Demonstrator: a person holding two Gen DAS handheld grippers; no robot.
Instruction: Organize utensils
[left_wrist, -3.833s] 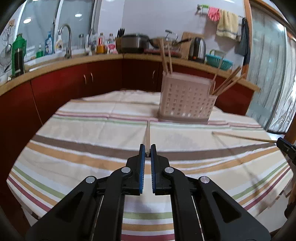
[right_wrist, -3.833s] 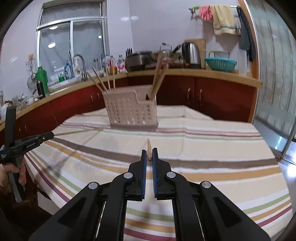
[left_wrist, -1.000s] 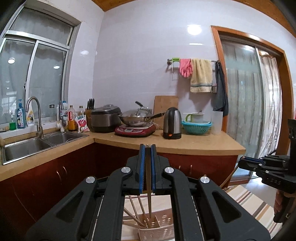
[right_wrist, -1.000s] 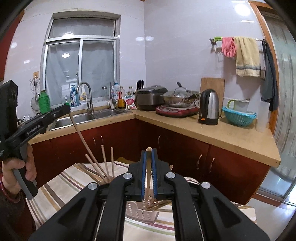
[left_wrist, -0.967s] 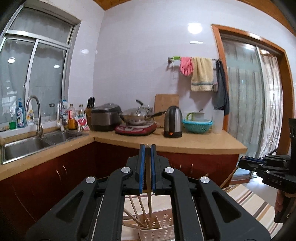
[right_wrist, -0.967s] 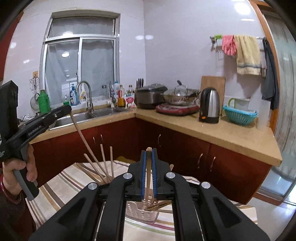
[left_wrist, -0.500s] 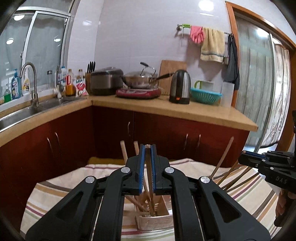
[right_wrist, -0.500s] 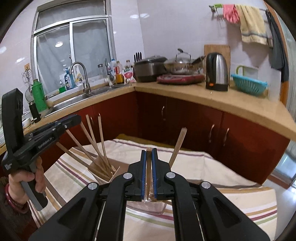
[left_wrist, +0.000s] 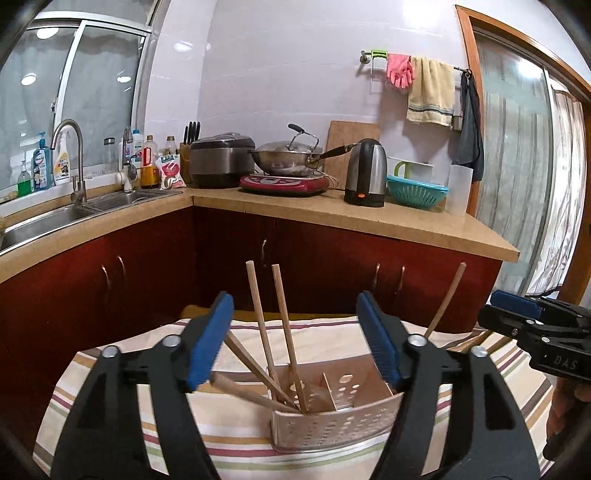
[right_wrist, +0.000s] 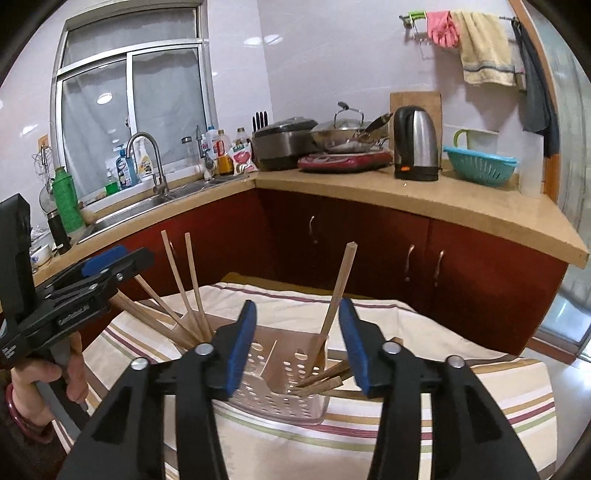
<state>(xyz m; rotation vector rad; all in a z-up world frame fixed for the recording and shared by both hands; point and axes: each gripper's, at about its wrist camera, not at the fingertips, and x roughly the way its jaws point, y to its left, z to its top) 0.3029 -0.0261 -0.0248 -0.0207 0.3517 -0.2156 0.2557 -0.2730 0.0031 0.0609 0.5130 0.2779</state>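
Observation:
The perforated white utensil holder (left_wrist: 332, 419) stands on the striped tablecloth (left_wrist: 236, 435). My left gripper (left_wrist: 294, 301) hovers just above it. Its jaws are opening and touch nothing. Several wooden chopsticks (left_wrist: 282, 321) lean free in the holder's left compartment. In the right wrist view the holder (right_wrist: 280, 391) sits below my right gripper (right_wrist: 297, 306), whose jaws are also opening. One chopstick (right_wrist: 340, 291) leans in the right compartment between the pads, touching neither. More chopsticks (right_wrist: 184, 284) fan out on the left side, and the left gripper (right_wrist: 110, 262) shows at the left edge.
Beyond the table run red cabinets (left_wrist: 332, 273) under a wooden counter (left_wrist: 369, 218) with a sink (left_wrist: 74, 214), a rice cooker, a wok (left_wrist: 284, 162) and a kettle (left_wrist: 365, 173). A person's hand (right_wrist: 37, 373) holds the left gripper's handle. A glass door is at the right.
Both grippers came down over the holder, each shut on a chopstick. Their jaws have now spread apart, and the chopsticks stand loose in the holder.

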